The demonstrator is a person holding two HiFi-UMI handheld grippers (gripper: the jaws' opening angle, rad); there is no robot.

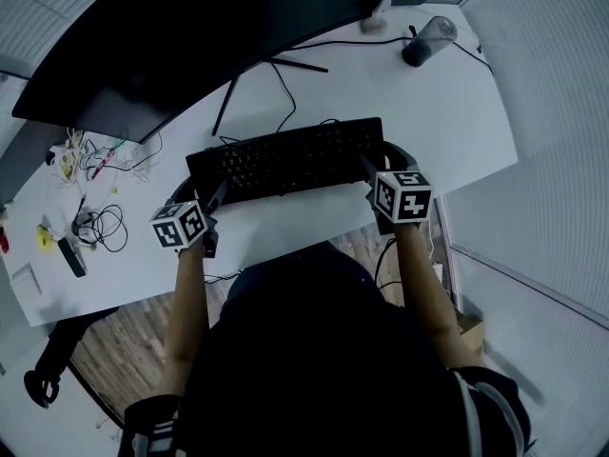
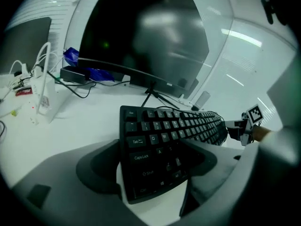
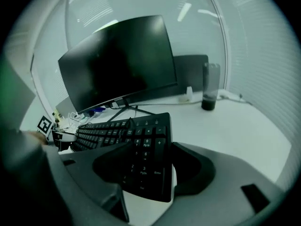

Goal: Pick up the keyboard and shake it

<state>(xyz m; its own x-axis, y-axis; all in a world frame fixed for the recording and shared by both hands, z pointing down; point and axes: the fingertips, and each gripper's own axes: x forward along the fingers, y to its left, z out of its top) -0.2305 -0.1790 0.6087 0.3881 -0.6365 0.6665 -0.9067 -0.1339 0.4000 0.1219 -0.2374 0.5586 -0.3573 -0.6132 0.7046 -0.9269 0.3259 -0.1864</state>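
Note:
A black keyboard (image 1: 285,157) lies crosswise in front of me over the white desk (image 1: 457,131). My left gripper (image 1: 207,201) is shut on its left end, one jaw over the Caps Lock and Shift keys (image 2: 141,166) and one under the edge. My right gripper (image 1: 373,171) is shut on the number-pad end (image 3: 141,168) the same way. From the left gripper view the keyboard (image 2: 183,126) runs away toward the right gripper's marker cube (image 2: 254,113). Whether the keyboard rests on the desk or hangs just above it, I cannot tell.
A large dark monitor (image 1: 190,36) stands behind the keyboard on thin stand legs (image 1: 276,74). A dark tumbler (image 1: 428,39) sits at the back right. Tangled cables and small items (image 1: 95,160) crowd the desk's left side. The desk's front edge curves near my body.

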